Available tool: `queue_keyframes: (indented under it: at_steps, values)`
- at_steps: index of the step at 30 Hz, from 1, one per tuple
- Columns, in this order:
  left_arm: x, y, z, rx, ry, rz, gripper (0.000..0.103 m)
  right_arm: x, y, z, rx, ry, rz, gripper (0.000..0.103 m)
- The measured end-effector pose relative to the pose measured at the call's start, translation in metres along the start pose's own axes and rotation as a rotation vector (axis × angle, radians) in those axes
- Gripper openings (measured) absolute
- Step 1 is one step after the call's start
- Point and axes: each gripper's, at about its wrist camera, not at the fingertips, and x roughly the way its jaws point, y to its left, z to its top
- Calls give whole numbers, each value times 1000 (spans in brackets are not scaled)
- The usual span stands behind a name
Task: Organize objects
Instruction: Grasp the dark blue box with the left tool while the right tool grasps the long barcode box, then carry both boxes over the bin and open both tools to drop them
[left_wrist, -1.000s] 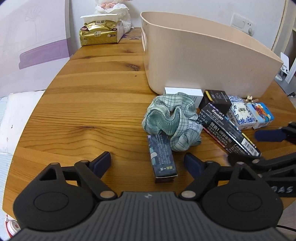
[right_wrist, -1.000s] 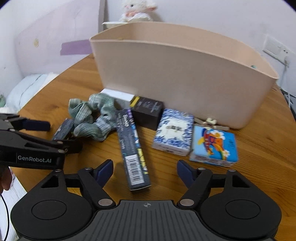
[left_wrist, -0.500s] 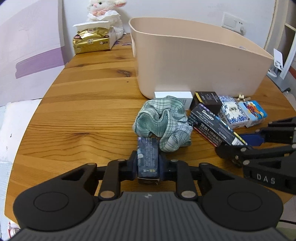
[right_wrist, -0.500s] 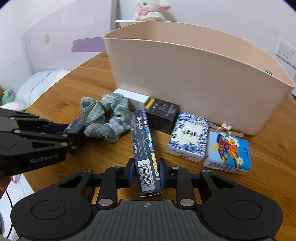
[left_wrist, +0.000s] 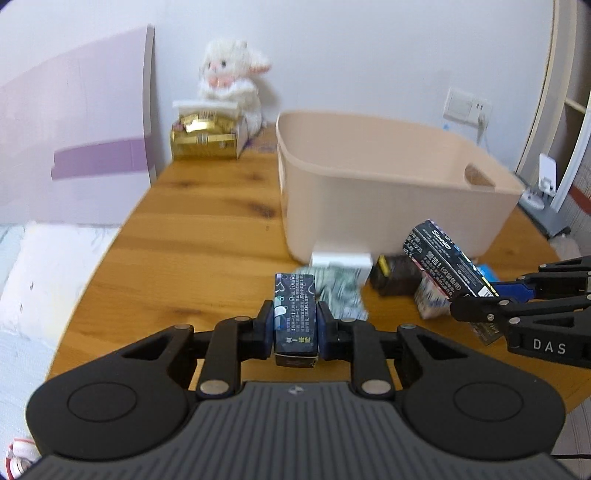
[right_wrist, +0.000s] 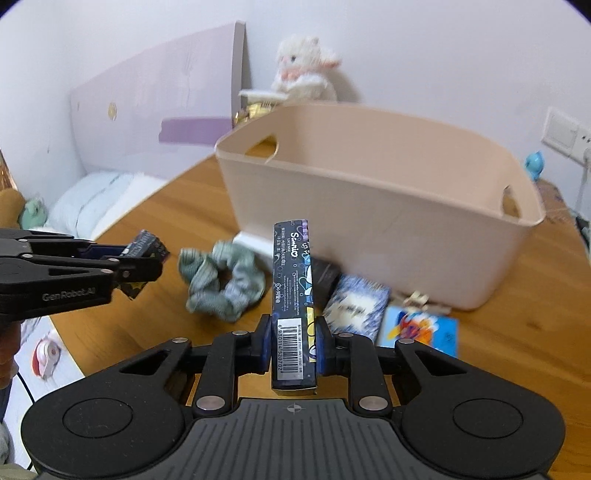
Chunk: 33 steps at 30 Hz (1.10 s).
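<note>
Left gripper (left_wrist: 295, 328): its blue pads were seen clamped on the two long sides of a short dark box (left_wrist: 294, 314), which was held clear of the table, pointing forward.
Right gripper (right_wrist: 293, 345): its pads were seen clamped on the barcode end of a long dark box (right_wrist: 292, 291), which was held off the table and tilted upward toward the bin.
Both grippers: they were seen side by side, the left one appearing at the left edge of the right wrist view (right_wrist: 122, 260) and the right one at the right edge of the left wrist view (left_wrist: 476, 295).
Beige bin (right_wrist: 388, 221): it was seen standing on the wooden table (left_wrist: 207, 236) beyond the held boxes, open-topped, with handle cut-outs in its end walls; its inside could not be seen.
Green scrunchie (right_wrist: 221, 280): it was seen lying on the table in front of the bin's left end, between the two grippers.
White box (left_wrist: 341, 260): it was seen against the foot of the bin's front wall.
Small black box (left_wrist: 395, 275): it was seen just right of the white box.
Blue-and-white patterned box (right_wrist: 356, 306): it was seen flat on the table in front of the bin.
Cartoon-printed blue box (right_wrist: 419, 326): it was seen just right of the patterned one.
Gold tissue pack (left_wrist: 205, 138): it was seen at the table's far left corner, with a white plush toy (left_wrist: 231, 79) behind it.
</note>
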Motion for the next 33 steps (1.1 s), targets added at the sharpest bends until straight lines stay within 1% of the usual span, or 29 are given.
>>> queue_keyframes:
  at_steps: [6,12,16,20,25,30,33]
  values:
    - [-14,-10,27,9,-102,14,25,-24,-13,14,17,-87,-30,22]
    - [-22,-29,66,78,-212,17,25,-50,-37,37,50,-182,-79,22]
    - [-14,-46,95,122,-249,12,25,-56,-56,57,78,-221,-111,22]
    - [12,-65,119,148,-221,15,25,-46,-72,80,95,-223,-158,22]
    - [66,-86,140,190,-129,48,25,-12,-88,102,111,-166,-202,22]
    - [113,-94,142,200,-20,63,25,25,-97,117,116,-78,-242,22]
    - [135,-94,140,190,54,61,25,47,-101,122,124,-16,-248,21]
